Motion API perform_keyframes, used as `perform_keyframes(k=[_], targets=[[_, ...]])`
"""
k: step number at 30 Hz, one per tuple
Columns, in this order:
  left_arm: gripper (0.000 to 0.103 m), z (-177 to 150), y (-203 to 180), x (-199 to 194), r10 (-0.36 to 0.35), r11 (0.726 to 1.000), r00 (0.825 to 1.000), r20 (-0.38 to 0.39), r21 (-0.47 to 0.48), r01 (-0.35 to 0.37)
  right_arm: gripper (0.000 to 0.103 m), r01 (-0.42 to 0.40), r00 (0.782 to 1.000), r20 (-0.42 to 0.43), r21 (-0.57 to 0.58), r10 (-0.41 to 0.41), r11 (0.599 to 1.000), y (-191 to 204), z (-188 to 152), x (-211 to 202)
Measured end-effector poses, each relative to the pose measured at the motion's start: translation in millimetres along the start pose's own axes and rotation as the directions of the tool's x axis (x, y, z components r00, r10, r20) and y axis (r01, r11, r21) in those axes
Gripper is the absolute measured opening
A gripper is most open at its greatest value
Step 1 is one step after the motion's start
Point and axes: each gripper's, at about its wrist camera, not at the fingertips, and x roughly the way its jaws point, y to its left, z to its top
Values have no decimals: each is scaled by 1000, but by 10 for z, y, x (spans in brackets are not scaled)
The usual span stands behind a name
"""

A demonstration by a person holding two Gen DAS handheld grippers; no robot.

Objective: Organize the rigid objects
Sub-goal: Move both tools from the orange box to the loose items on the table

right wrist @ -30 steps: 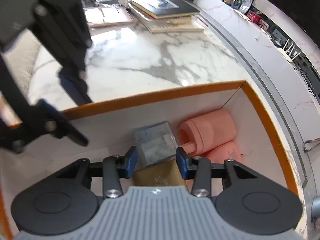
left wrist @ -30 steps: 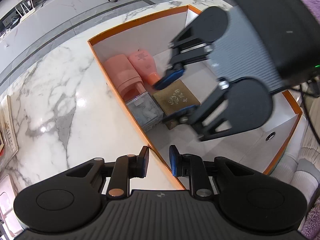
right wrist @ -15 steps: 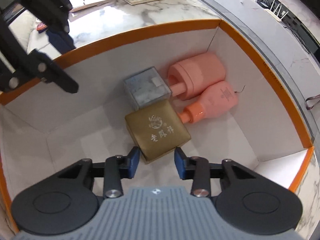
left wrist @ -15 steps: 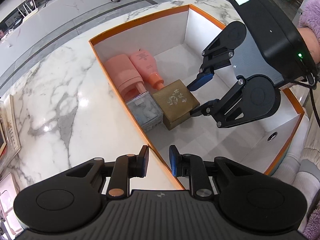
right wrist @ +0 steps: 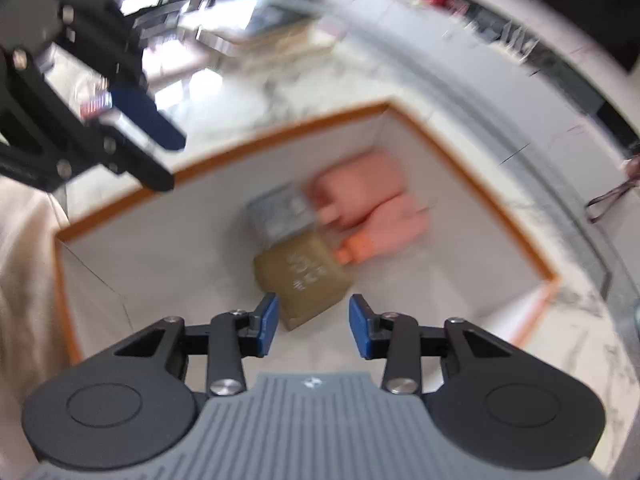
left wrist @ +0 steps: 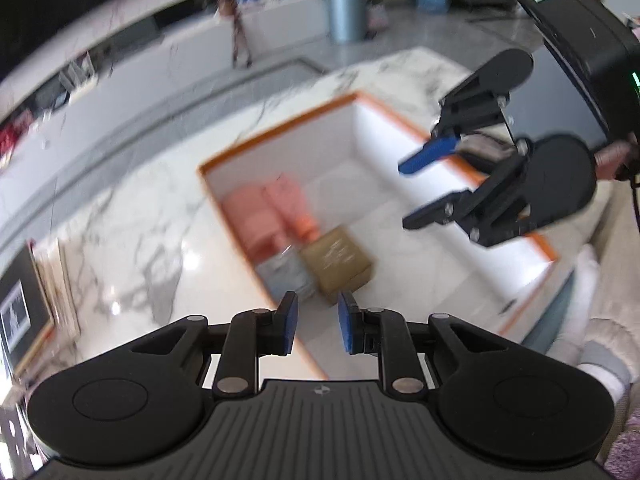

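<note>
A white box with an orange rim [left wrist: 276, 128] [right wrist: 280, 132] stands on the marble counter. Lying inside it are a gold box [left wrist: 336, 260] [right wrist: 304, 272], a clear grey box [left wrist: 284, 276] [right wrist: 280, 212] and two pink bottles [left wrist: 256, 216] [right wrist: 360, 184] side by side. My left gripper [left wrist: 316, 320] [right wrist: 168, 162] hovers above the box's near rim, open by a narrow gap, nothing in it. My right gripper [right wrist: 314, 316] [left wrist: 412, 192] hangs high over the box with its jaws opening. Nothing is between its pads, and the gold box lies below them.
The marble counter [left wrist: 132, 232] spreads left of the box. Stacked books [right wrist: 260, 32] and framed items [left wrist: 24, 300] lie at its far end. A grey bin [left wrist: 346, 12] stands on the floor beyond. A person's pale clothing [right wrist: 24, 260] is beside the box.
Both grippers have risen and drawn back from the box. The right gripper has lifted away from the gold box, which stays in the box. Both views are now blurred.
</note>
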Motion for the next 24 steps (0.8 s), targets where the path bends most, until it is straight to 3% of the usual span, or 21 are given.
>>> perform_keyframes(k=[2,6,10,16,21,24], targets=[[27,38,-179,-123,4,999,999,41,32,-5,53,33,998,45,53,-36,998,-68,-123,-309],[27,159,-571,-193,-45,996,996,75,86,38,53,96,991,72,197,-112,976,-260,-463,-793],[27,317,-947,-120,-108,986,990,91,137,95,53,196,973,50,325,-224,925,-385,-934,-1144],[28,608,-1361,218,-223,973,973,56,71,219,51,231,959,3,569,-282,790,-581,-1712,-1323],[28,952,-1627,658,-237,971,971,6,-30,237,48,198,961,-11,723,-276,662,-764,-2087,-1114],[28,1117,-1654,923,-209,973,978,-18,-108,206,48,165,964,6,772,-267,613,-908,-2163,-1005]])
